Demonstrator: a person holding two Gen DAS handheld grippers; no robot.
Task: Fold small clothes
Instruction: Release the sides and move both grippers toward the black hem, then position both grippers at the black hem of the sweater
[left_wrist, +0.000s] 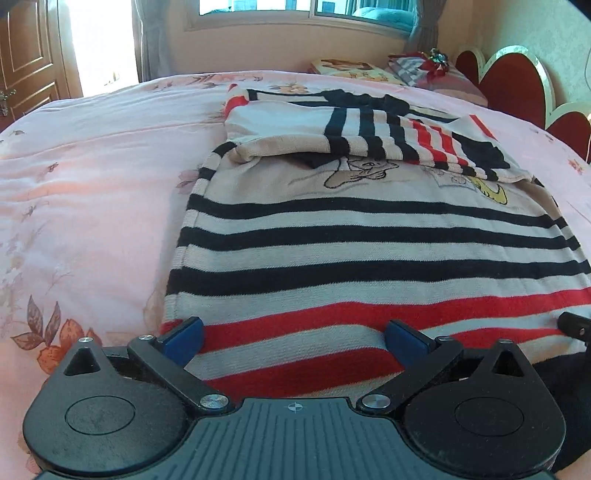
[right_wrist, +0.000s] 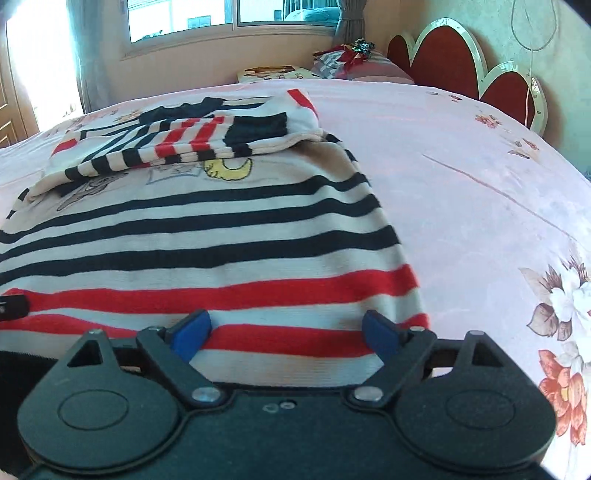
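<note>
- Two grippers hang over the near hem of a striped sweater (left_wrist: 369, 236), one at each corner: the left gripper (left_wrist: 293, 338) at about 7 o'clock of the garment, the right gripper (right_wrist: 284, 332) at about 5 o'clock.
- Both stand with jaws spread wide; the blue pads (left_wrist: 183, 339) press on nothing, and only flat knit shows between them. Neither tool holds cloth.
- The sweater lies flat on a pink floral bedspread (left_wrist: 92, 192), hem toward the cameras, collar end toward 12 o'clock.
- Its sleeves (right_wrist: 177, 144) are already laid across the chest, one over the other, half covering a cartoon print (left_wrist: 354, 171).
- My reading: the sleeve step is done and the bottom-to-top fold is in hand.
- The next move likely calls for both sets of jaws to drop onto the hem corners, pinch through both layers, then lift and carry the edge evenly toward 12 o'clock so it lands square over the sleeves.
- The fabric is a soft, fairly thick knit with fine ribbing, cream with navy bands above and red bands near the hem; it should drape and sag between the two grips.
- Edges look rounded and bulky at the side seams, so a shallow pinch might catch only the top layer.
- The bedspread is smooth and slightly padded, with faint creases.
- A scalloped red headboard (right_wrist: 447, 62) stands at 1 o'clock, well apart.
</note>
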